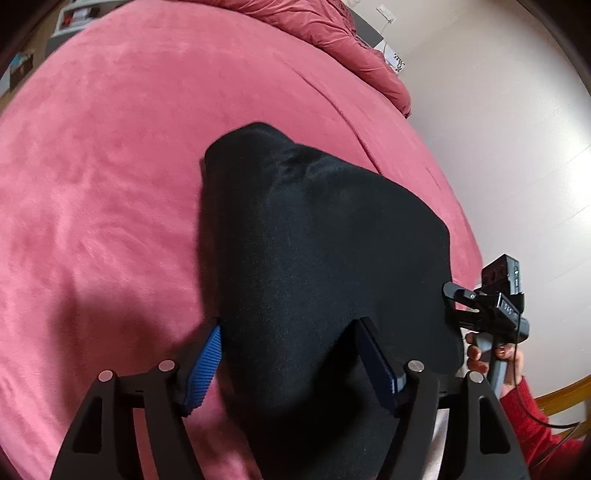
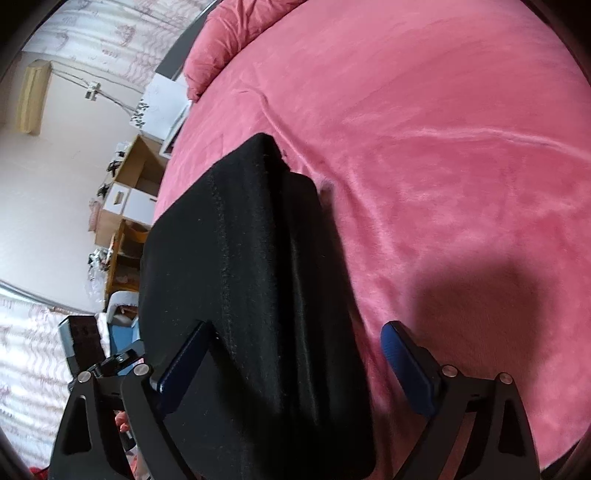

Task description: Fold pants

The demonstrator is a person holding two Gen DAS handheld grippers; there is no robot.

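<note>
Pants (image 1: 317, 236): black, folded into a thick stack, being supported by the pink bed cover (image 1: 110, 166) near the bed's edge.
Left gripper (image 1: 291, 365): being held over the near end of the pants; fingers (image 1: 203, 369) spread wide, no fabric being pinched. One blue pad is seen at the stack's left edge, the other over the black cloth.
Right gripper (image 2: 295, 369): being held over the same stack from the other side; fingers (image 2: 406, 369) standing apart, nothing being gripped. One pad is over the pants, the other over the bed cover.
Person's hand (image 1: 491, 354): seen w/ red sleeve, being wrapped round the right gripper's handle.
Bkgd: duvet (image 1: 332, 33), pink, being bunched at the far end of the bed.
</note>
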